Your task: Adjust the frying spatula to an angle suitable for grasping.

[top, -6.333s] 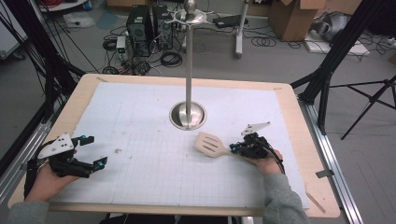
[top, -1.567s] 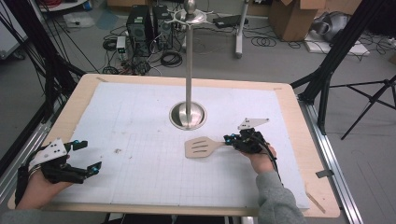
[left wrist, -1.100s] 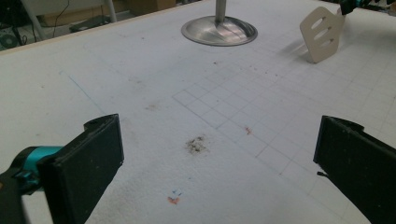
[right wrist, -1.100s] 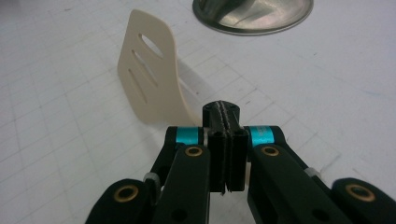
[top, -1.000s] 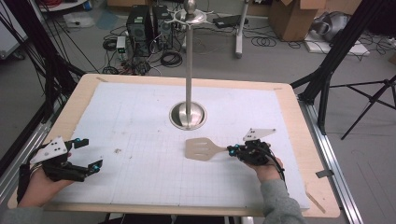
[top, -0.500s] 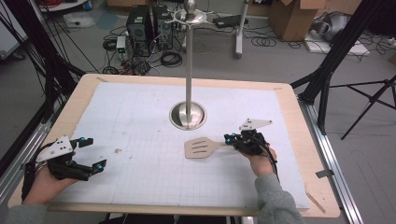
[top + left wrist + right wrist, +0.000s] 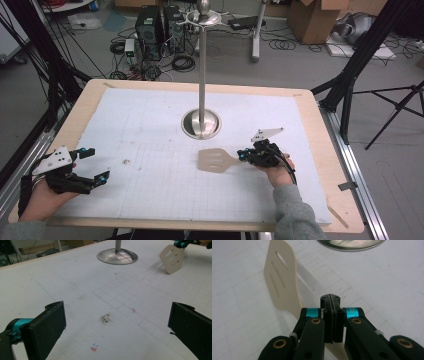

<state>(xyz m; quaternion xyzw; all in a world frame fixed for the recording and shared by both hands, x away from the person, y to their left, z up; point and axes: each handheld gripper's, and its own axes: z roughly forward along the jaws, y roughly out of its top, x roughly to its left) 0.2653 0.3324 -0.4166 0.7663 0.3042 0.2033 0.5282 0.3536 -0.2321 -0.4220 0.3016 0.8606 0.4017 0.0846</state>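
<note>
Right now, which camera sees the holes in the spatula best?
The right gripper view: the spatula is close, with its three slots plain. The left gripper view shows its slotted blade far off, and the high view shows it small beside the right gripper.

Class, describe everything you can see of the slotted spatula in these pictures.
The spatula is cream-coloured and looks like plastic, with a flat, roughly square blade pierced by three long slots. Its handle is clamped between the shut jaws of the right gripper. The blade points toward the table's left side, just in front of the round base of the metal stand, apart from it. Whether the blade touches the mat is unclear.
</note>
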